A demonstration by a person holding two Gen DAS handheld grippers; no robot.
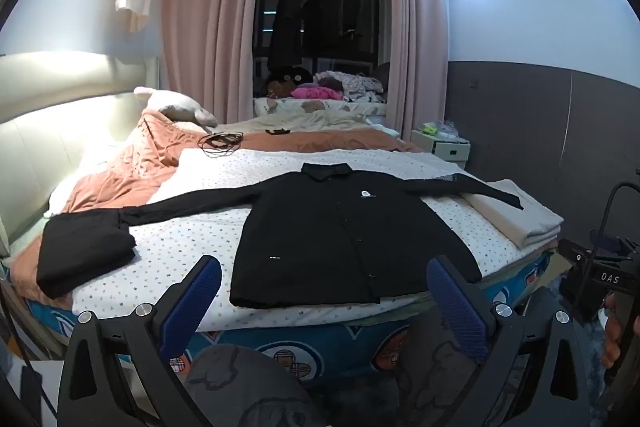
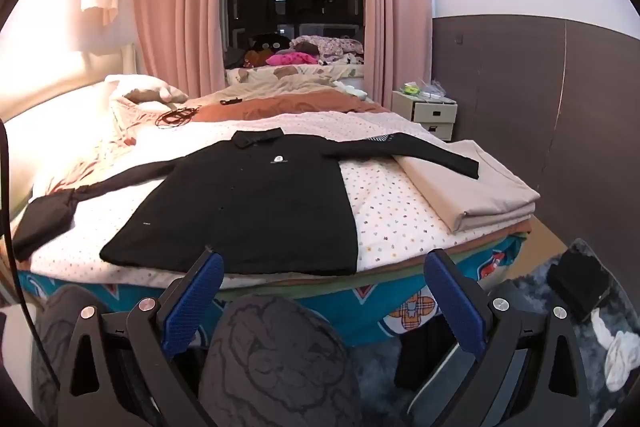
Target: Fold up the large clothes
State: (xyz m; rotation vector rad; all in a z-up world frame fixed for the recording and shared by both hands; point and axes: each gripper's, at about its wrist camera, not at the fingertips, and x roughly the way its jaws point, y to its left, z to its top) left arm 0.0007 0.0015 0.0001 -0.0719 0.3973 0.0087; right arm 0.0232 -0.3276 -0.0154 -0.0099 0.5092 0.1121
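Note:
A black long-sleeved button shirt (image 1: 344, 239) lies flat, front up, on the dotted white sheet of the bed (image 1: 192, 239), sleeves spread to both sides; it also shows in the right wrist view (image 2: 256, 211). Its left sleeve reaches a folded black garment (image 1: 84, 255), its right sleeve lies over a folded beige cloth (image 1: 520, 215). My left gripper (image 1: 324, 279) is open and empty, just before the shirt's hem at the bed's near edge. My right gripper (image 2: 324, 275) is open and empty, near the hem's right corner.
A black cable coil (image 1: 220, 143) and an orange quilt (image 1: 132, 163) lie further back on the bed. A white nightstand (image 2: 432, 115) stands at the right wall. The person's knees (image 2: 276, 359) are below the grippers. A dark rug with small items (image 2: 576, 287) lies at the right.

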